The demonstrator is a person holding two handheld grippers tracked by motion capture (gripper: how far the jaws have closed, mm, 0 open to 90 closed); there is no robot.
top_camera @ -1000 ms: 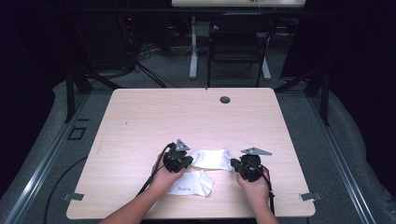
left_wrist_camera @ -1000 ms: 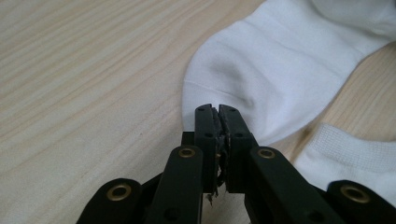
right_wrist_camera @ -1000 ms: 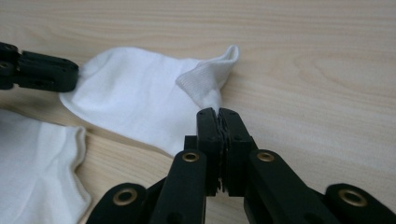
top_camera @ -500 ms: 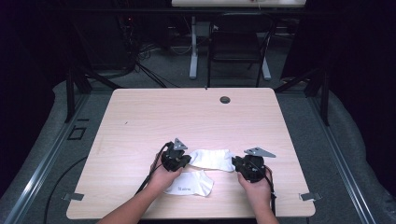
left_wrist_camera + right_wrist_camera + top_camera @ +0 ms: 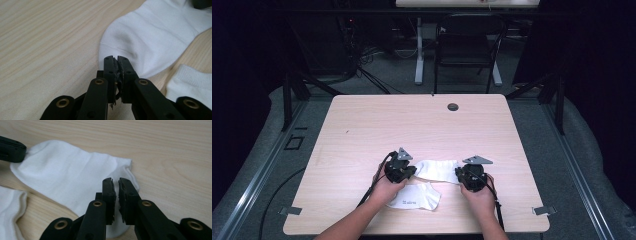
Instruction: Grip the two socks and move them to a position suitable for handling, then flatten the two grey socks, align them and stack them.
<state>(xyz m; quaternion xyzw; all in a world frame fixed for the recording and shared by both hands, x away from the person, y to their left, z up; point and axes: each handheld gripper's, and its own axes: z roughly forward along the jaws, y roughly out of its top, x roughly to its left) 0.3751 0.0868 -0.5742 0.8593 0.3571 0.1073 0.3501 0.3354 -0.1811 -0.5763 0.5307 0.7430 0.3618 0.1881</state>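
A white sock (image 5: 439, 170) lies stretched flat on the wooden table (image 5: 362, 130) between my two grippers. My left gripper (image 5: 413, 171) is shut on its rounded toe end; in the left gripper view the jaws (image 5: 116, 58) stand pressed together at the sock's edge (image 5: 155, 32). My right gripper (image 5: 458, 174) is shut on the cuff end, its jaws (image 5: 117, 180) a sliver apart over the fabric (image 5: 67, 172). A second white sock (image 5: 414, 197) with small printed lettering lies just nearer the person, below the left gripper.
A round dark grommet (image 5: 453, 106) sits near the table's far edge. A black chair (image 5: 467, 45) and a white desk leg (image 5: 418, 50) stand on the floor beyond. Cables trail from both grippers toward the front edge.
Both grippers and the sock between them have shifted very slightly; the grip on each end looks the same.
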